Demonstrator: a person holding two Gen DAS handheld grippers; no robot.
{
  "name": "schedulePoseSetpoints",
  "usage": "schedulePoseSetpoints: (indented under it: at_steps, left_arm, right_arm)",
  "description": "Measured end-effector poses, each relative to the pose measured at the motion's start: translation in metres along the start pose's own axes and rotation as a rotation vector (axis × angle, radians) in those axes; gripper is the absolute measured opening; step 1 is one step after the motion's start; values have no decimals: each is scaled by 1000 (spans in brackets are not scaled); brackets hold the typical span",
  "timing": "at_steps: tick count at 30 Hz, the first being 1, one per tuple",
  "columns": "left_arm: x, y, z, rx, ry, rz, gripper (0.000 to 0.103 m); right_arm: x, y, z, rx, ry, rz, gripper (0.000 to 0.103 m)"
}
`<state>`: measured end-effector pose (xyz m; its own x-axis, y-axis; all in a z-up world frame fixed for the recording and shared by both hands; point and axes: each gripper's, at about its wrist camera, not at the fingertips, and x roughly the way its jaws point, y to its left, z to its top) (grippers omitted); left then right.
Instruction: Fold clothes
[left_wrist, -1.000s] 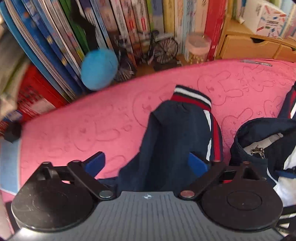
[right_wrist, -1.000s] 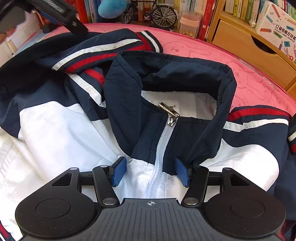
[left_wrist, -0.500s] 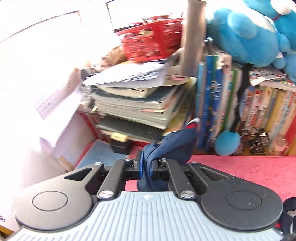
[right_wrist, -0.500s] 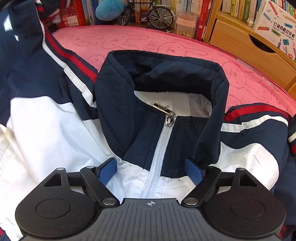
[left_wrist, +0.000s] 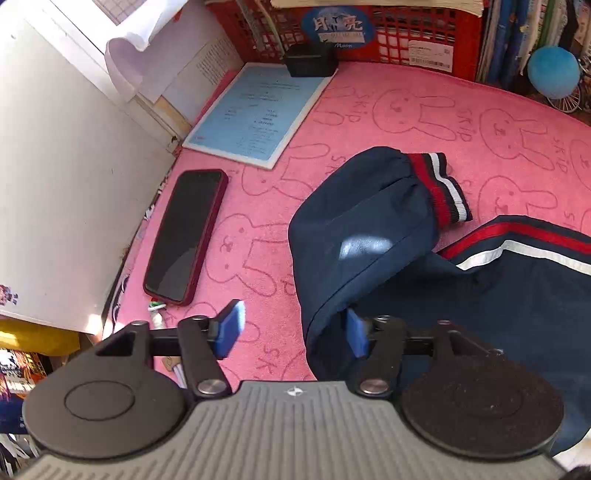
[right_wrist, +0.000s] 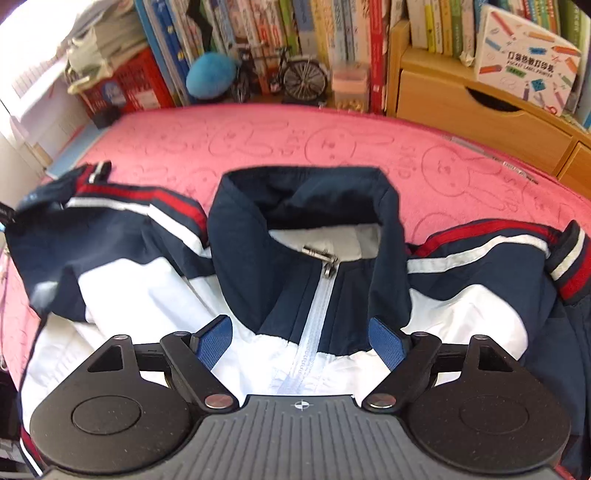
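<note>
Navy sleeve released | left hand-held gripper just opened | right hand-held gripper released

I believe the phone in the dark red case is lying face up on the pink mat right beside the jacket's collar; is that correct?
Not quite: the phone lies on the pink mat apart from the jacket, nearest its sleeve, not the collar. The left wrist view shows this.

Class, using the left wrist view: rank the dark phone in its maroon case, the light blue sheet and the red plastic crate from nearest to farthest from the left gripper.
From the left gripper:
1. Dark phone in its maroon case, just ahead, left.
2. Light blue sheet, beyond the phone.
3. Red plastic crate, at the far edge.
</note>
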<state>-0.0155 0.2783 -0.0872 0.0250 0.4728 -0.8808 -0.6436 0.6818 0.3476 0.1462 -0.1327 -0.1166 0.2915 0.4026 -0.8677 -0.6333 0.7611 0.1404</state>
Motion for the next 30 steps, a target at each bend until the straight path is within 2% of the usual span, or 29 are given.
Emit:
schedulePoseSetpoints:
  at_steps: [2, 5, 7, 8, 9, 10, 11, 12, 13, 15, 17, 18, 19, 21, 22, 23, 24, 26, 29, 30]
  left_arm:
    - [-18, -6, 2, 44, -75, -12, 80]
    - [-51, -20, 3, 156, -191, -86, 82]
    - [-68, -33, 1, 221, -252, -170, 91]
    - [-74, -46, 1, 246, -272, -244, 94]
    - [-76, -62, 1, 276, -263, -311, 94]
    - [-78, -78, 1, 306, -255, -378, 94]
    - [-79, -94, 1, 335, -246, -444, 94]
    - [-80, -113, -2, 355, -239, -481, 94]
    - [-82, -129, -6, 375, -242, -524, 94]
    - [-87, -159, -16, 431, -257, -597, 94]
    - [-94, -187, -26, 503, -278, -656, 94]
    - [-95, -201, -32, 550, -300, -648, 94]
    - [-96, -212, -36, 587, -325, -626, 94]
    - [-89, -235, -41, 653, -386, -523, 94]
    - [-84, -244, -42, 672, -407, -468, 94]
    - [-74, -247, -38, 672, -403, -417, 94]
    - [-64, -246, -33, 654, -383, -384, 94]
    - [-44, -237, -21, 600, -329, -327, 94]
    - [-6, -212, -9, 504, -218, -243, 94]
    - [4, -204, -9, 481, -192, -212, 94]
  right_arm:
    - [-8, -11, 8, 2, -51, -58, 81]
    - [0, -34, 25, 11, -80, -124, 81]
    - [15, -44, 37, 0, -68, -127, 82]
    - [23, -44, 43, -17, -58, -120, 84]
    - [40, -42, 52, -42, -37, -110, 84]
    - [55, -39, 60, -61, -13, -103, 79]
    - [65, -36, 67, -68, 5, -125, 34]
    - [74, -34, 74, -73, 23, -150, 8]
    - [83, -32, 81, -78, 40, -176, 6]
    - [73, -36, 105, -46, -54, -185, 5]
    - [53, -41, 131, -11, -197, -223, 5]
    - [42, -43, 143, 7, -276, -247, 5]
    - [34, -52, 150, 57, -336, -227, 5]
    - [18, -72, 163, 167, -451, -169, 9]
    - [17, -78, 160, 173, -435, -146, 12]
    - [16, -83, 157, 171, -407, -124, 25]
    - [16, -89, 153, 168, -378, -103, 51]
    - [10, -100, 136, 172, -354, -91, 77]
    - [1, -111, 85, 176, -335, -178, 79]
    - [2, -113, 65, 156, -286, -216, 78]
